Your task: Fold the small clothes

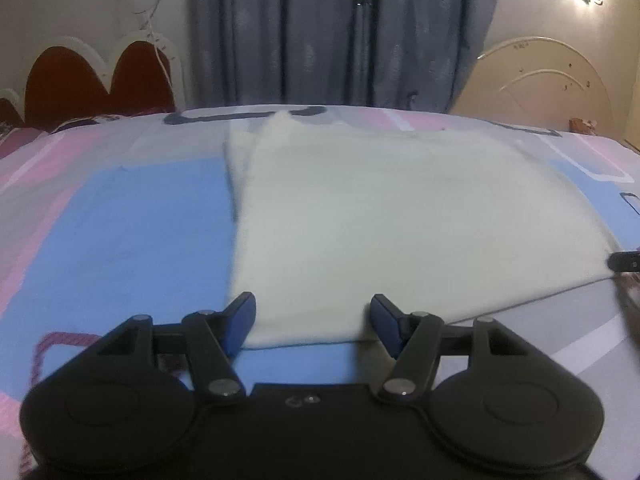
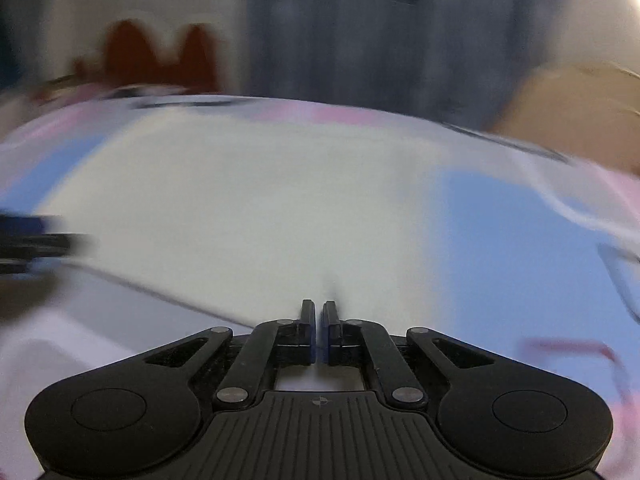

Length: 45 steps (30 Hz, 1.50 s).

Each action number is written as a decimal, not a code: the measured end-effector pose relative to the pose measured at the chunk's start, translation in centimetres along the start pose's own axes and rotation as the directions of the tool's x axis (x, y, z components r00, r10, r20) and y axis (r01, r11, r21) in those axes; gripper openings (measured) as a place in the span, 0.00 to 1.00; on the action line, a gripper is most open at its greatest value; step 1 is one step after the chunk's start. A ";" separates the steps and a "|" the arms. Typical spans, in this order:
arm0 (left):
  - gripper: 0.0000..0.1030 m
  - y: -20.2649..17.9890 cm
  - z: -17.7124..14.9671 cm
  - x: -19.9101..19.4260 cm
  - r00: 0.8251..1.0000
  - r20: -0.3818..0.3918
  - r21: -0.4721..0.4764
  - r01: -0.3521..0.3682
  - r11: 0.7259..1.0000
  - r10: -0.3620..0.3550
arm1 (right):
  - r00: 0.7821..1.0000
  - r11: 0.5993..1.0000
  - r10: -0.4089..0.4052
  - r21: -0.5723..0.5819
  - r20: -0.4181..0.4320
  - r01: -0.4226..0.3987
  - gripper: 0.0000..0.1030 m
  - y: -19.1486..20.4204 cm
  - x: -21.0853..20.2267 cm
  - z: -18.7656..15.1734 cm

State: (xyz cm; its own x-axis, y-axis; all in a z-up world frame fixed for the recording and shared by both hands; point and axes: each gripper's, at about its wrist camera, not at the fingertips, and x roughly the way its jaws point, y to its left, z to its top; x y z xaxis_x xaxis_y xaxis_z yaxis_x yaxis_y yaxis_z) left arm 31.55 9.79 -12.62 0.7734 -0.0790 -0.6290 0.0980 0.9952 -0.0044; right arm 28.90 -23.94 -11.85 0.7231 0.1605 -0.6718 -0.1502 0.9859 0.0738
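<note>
A pale cream garment (image 1: 400,216) lies flat on the patterned bedsheet (image 1: 120,232), with a folded layer along its left side. My left gripper (image 1: 313,314) is open, its blue-padded fingers astride the garment's near left corner. In the blurred right wrist view my right gripper (image 2: 319,312) is shut, its tips pinching the near edge of the garment (image 2: 260,208), where a small pucker rises. The left gripper shows at the far left of that view (image 2: 32,240). The right gripper's tip shows at the right edge of the left wrist view (image 1: 624,262).
The bedsheet has blue, pink and grey blocks. A red and white headboard (image 1: 100,76) stands at the back left, grey-blue curtains (image 1: 340,32) behind, and a cream headboard (image 1: 540,80) at the back right.
</note>
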 end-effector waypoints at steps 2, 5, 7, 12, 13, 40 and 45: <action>0.60 0.1 1.0 -0.1 1.000 0.017 -0.052 -0.003 0.999 0.004 | 0.999 1.000 0.028 0.007 -0.017 -0.028 0.00 -0.4 -0.3 0.7; 0.70 -1.4 3.7 0.5 0.996 0.089 -0.051 0.010 0.999 -0.005 | 0.996 0.998 0.057 -0.016 0.071 -0.056 0.00 1.6 -0.7 2.9; 0.70 -3.0 5.7 1.9 0.994 0.104 -0.007 0.033 0.999 -0.032 | 0.991 0.995 0.094 0.000 0.093 -0.095 0.11 3.0 0.3 4.8; 0.69 -5.4 8.2 6.5 0.996 0.055 0.037 0.067 0.997 -0.069 | 0.979 0.983 0.177 -0.060 0.098 -0.172 0.49 7.0 4.7 8.0; 0.69 -5.4 8.0 7.2 0.997 0.037 0.033 0.067 0.997 -0.069 | 0.977 0.978 0.198 -0.080 0.081 -0.191 0.47 7.3 5.6 8.3; 0.81 -0.8 11.5 13.8 0.997 0.060 0.058 -0.049 0.997 0.046 | 0.997 0.998 0.035 0.058 0.070 -0.039 0.30 -3.7 13.9 13.2; 0.82 -3.9 10.8 11.9 0.996 0.089 0.149 -0.035 0.988 0.022 | 0.990 0.998 0.056 -0.019 0.128 -0.054 0.30 -0.7 12.1 13.1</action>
State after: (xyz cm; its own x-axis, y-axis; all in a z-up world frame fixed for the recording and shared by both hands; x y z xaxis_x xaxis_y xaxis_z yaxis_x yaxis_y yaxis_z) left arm 47.17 4.31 -11.70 0.8282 -0.0621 -0.5570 0.1632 0.9775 0.1336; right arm 46.57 -22.09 -10.43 0.7940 0.2205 -0.5665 -0.2023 0.9746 0.0958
